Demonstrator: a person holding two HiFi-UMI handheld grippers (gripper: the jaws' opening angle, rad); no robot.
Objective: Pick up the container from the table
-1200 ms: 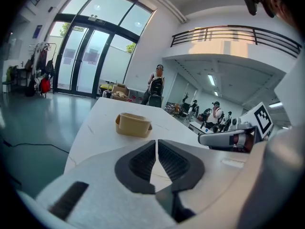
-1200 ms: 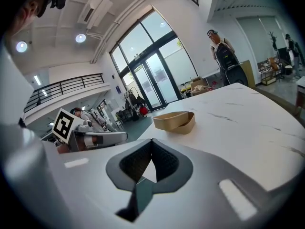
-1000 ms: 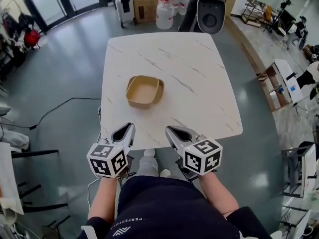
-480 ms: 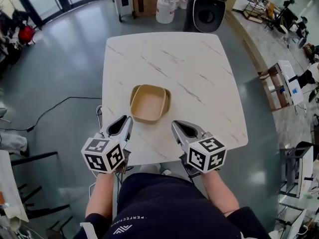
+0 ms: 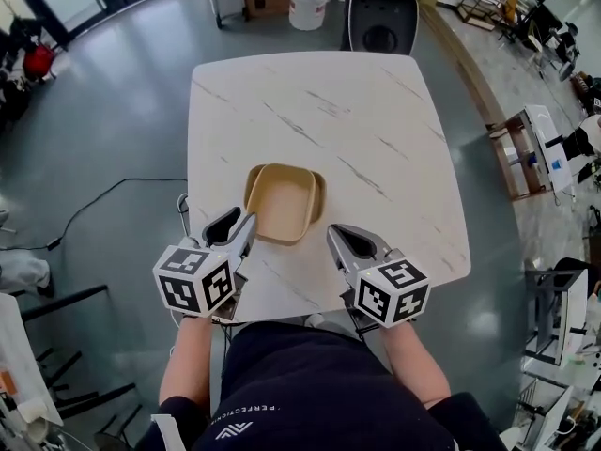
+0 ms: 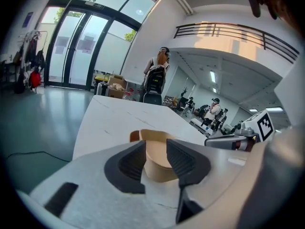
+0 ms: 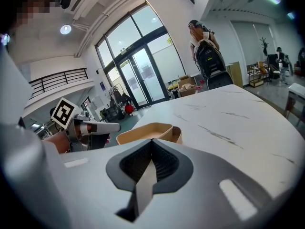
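Risk: left gripper, empty, jaws opening just short of container, clips rim and shoves it; right gripper closed, empty

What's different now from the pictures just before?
Both grippers slid forward over the table toward the container. The left gripper is now by its near left corner, jaws opening with nothing gripped. The right gripper, jaws shut, is by its near right. The container sits untouched in the same spot.

one container, one table
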